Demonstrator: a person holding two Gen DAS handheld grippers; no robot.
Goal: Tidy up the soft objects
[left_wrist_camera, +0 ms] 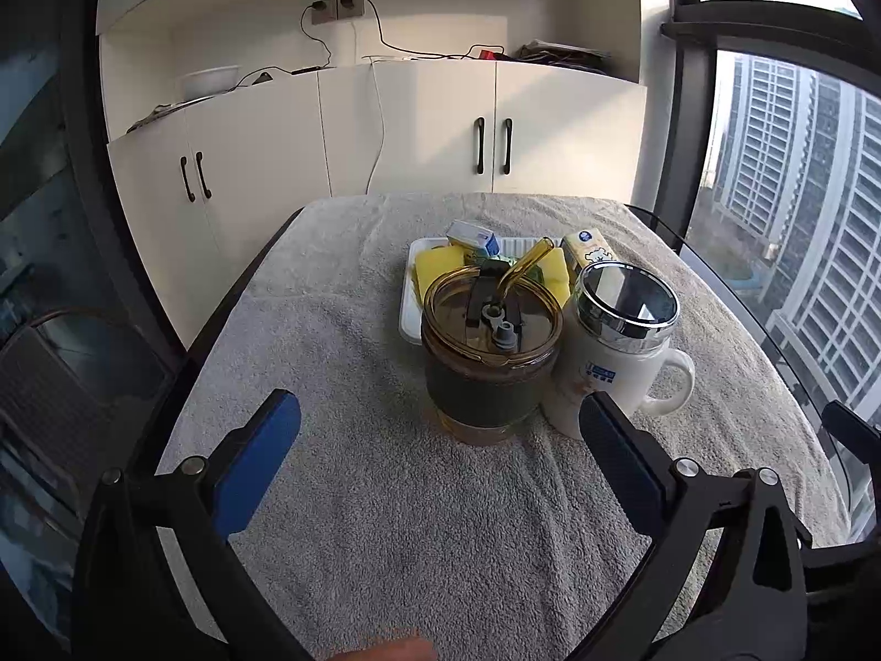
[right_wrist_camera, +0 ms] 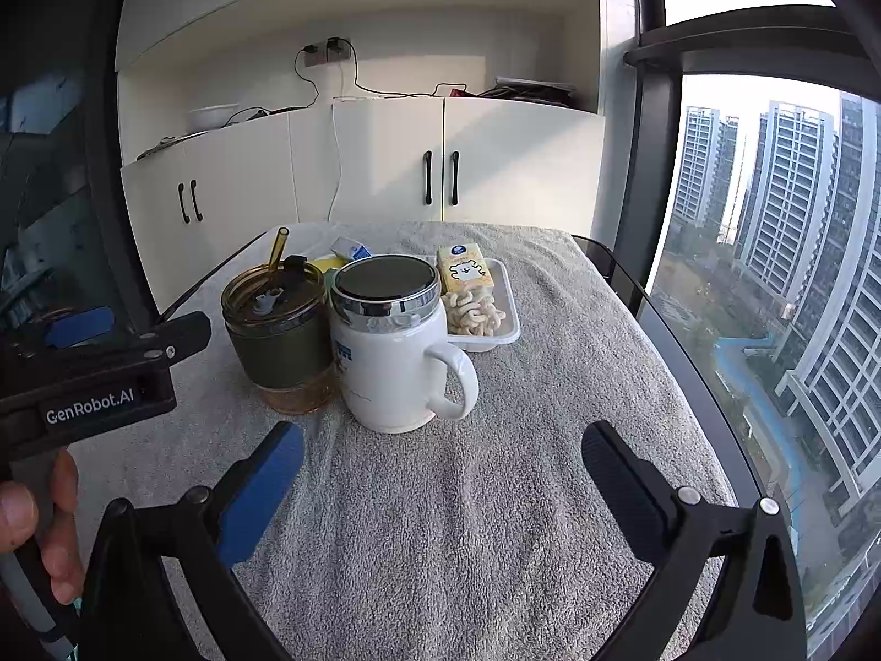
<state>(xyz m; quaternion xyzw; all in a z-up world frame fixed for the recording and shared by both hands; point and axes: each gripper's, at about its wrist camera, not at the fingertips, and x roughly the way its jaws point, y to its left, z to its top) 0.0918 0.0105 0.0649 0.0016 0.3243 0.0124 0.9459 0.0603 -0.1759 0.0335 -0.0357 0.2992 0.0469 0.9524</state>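
Before white cabinets (left_wrist_camera: 418, 126), both tongs (left_wrist_camera: 439, 429) (right_wrist_camera: 443, 454) hang wide apart, empty, over the grey-towelled table (right_wrist_camera: 468, 496).

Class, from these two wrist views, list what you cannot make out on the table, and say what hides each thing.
- Yellow sponges, left wrist view: mostly hidden behind the amber cup; their number is unclear.
- White tray, both views: its near left part is covered by the amber cup and the white mug.
- Blue and white carton, right wrist view: largely blocked by the white mug's lid; print too small to read.
- White mug's logo: too small to read.
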